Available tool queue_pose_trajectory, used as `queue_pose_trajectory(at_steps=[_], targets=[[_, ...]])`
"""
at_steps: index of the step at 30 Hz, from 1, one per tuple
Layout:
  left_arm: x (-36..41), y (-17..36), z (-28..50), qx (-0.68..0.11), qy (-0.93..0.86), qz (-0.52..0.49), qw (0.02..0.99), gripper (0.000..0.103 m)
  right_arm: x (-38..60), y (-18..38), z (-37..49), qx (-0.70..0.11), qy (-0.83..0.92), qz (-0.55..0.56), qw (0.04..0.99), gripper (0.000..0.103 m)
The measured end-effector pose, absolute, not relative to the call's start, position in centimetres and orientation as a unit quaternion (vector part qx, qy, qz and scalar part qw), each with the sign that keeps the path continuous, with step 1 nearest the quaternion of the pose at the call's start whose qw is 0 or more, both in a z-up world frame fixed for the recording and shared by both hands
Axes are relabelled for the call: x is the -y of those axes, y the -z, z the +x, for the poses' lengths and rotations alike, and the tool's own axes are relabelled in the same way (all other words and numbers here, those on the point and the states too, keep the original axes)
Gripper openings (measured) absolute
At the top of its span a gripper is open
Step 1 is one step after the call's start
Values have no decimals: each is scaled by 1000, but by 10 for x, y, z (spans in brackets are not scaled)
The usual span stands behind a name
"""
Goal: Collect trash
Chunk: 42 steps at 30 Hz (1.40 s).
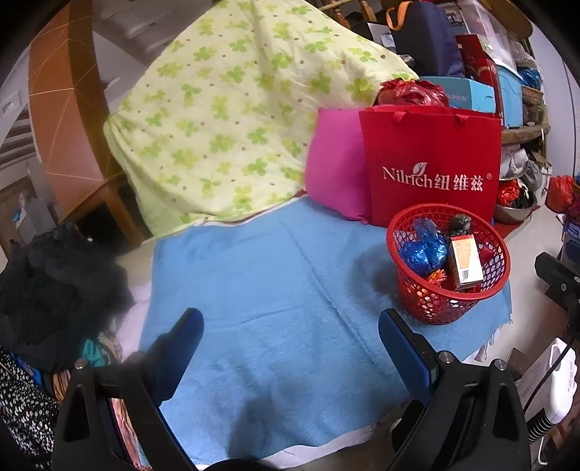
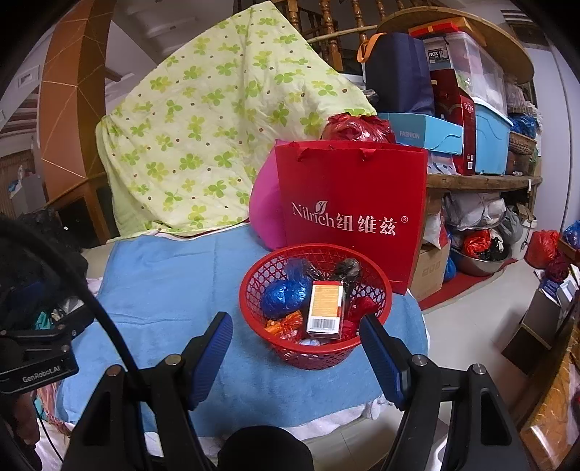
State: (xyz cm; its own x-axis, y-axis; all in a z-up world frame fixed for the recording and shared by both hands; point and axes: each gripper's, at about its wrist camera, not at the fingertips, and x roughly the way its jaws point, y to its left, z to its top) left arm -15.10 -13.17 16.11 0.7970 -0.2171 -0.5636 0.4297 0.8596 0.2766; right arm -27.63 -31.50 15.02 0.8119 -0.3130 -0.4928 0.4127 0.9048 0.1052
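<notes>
The basket [image 2: 315, 308] at twelve o'clock holds the wrappers and a box [image 2: 325, 309]. The towel [image 1: 272, 290] looks cleared, so collecting seems done. Both the left gripper [image 1: 290, 347] and right gripper [image 2: 295, 347] gape, empty.

A green clover-print quilt [image 2: 217, 126] is draped over furniture at the back. Behind it rise wooden stair balusters [image 2: 326, 32] and an orange-brown curved wall panel [image 2: 69, 108]. Round wooden shelves [image 2: 482, 179] at right are crammed with boxes. The floor [image 2: 471, 326] is pale.

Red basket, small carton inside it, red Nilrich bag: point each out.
red basket [image 2: 319, 357], right wrist view, front wall.
small carton [image 2: 325, 308], right wrist view, orange face.
red Nilrich bag [image 1: 431, 145], left wrist view, upper front panel.
</notes>
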Motion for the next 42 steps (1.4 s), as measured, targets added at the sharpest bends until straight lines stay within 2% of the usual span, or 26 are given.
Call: queue_pose_trajectory(at_steps=[42], targets=[[180,-130,-147,-286,233,221,903,97,350,-114,-267,-252,235,124,931,76]])
